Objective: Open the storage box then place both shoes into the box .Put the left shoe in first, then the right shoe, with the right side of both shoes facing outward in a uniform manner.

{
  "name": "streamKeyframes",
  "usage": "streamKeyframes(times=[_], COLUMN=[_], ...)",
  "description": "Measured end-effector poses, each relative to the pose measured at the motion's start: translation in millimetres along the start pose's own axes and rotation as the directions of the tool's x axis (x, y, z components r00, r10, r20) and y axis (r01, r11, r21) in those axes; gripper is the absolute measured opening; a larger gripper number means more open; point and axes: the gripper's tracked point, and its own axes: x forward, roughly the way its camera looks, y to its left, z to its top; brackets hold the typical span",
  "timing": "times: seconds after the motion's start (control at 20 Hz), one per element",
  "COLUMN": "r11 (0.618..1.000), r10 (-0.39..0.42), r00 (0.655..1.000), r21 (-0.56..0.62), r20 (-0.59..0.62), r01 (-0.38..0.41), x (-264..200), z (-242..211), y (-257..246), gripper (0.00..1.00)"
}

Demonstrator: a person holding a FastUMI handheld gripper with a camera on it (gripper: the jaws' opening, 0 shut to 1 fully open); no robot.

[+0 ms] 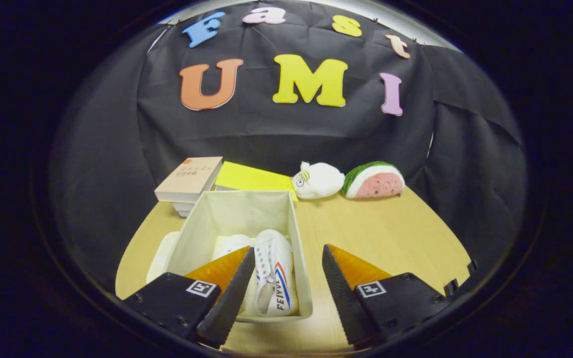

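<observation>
Table (391, 233) of pale wood carries the open storage box (294, 233). Inside the box lie two white shoes: one (274, 268) against its right wall, another (232, 244) left of it. Above the box's near end, the claw (286, 286) gapes empty.

The claw (286, 283) hangs in the air with its two fingers (234, 298) spread wide apart — a clear gap between them and nothing pinched in it. Both fingers reach forward and angle slightly toward each other at the tips. Each finger carries a small square marker on the block at its base. The fingers sit level with each other — neither pad presses on anything, and the claw is empty.
</observation>
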Motion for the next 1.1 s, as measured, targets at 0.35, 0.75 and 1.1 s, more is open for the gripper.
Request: streamKeyframes(times=[0.35,0.75,1.1], r11=[1.0,1.0,1.0], r10=[-0.008,0.017,0.018], r00=[0.979,0.965,0.939], r21=[-0.001,-0.02,-0.013], r20=[0.204,0.26,0.343], r01=[0.008,-0.012,-0.014], x=[-80.2,-123.0,-150.4], z=[8.0,-25.0,-46.0], y=[-19.2,-58.4,-101.9], gripper=[0.99,0.99,0.99])
